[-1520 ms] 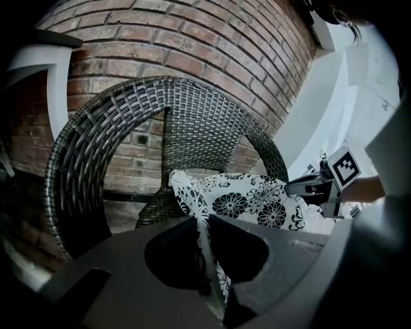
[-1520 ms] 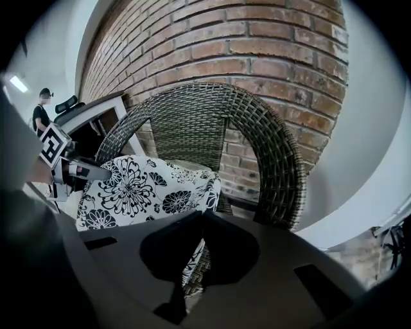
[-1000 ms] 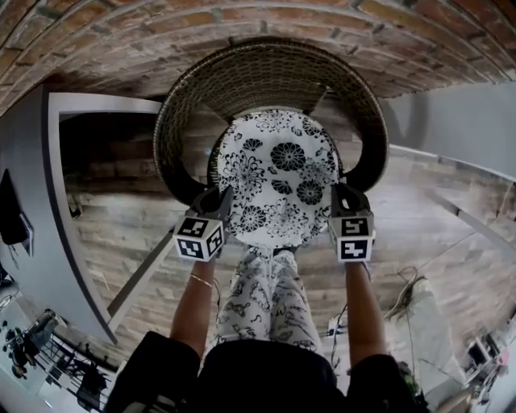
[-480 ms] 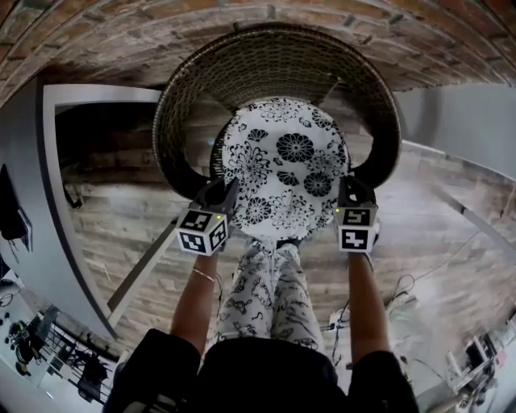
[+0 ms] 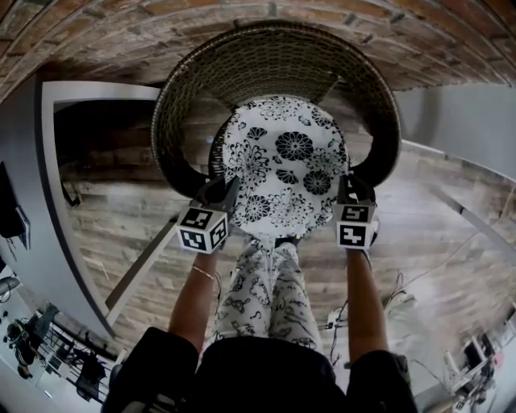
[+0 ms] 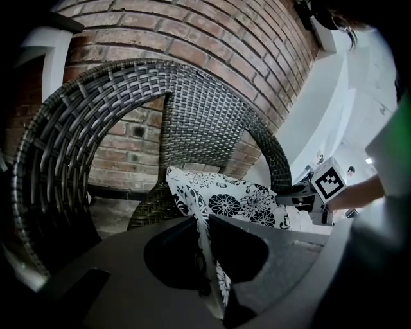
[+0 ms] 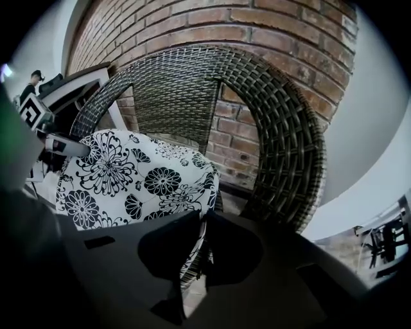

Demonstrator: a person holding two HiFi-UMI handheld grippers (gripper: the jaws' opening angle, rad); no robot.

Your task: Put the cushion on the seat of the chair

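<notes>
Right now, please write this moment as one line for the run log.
left gripper: shut on cushion | right gripper: shut on cushion | cushion: over chair seat, contact unclear

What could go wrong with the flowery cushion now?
1. The left gripper and right gripper each pinch only a thin edge of the cushion; one edge might slip out and it would sag sideways.
2. The cushion is close to the curved sides of the chair, so it might catch and land crooked.

One cushion, one chair, one brick wall, and two claws: left claw, right claw.
</notes>
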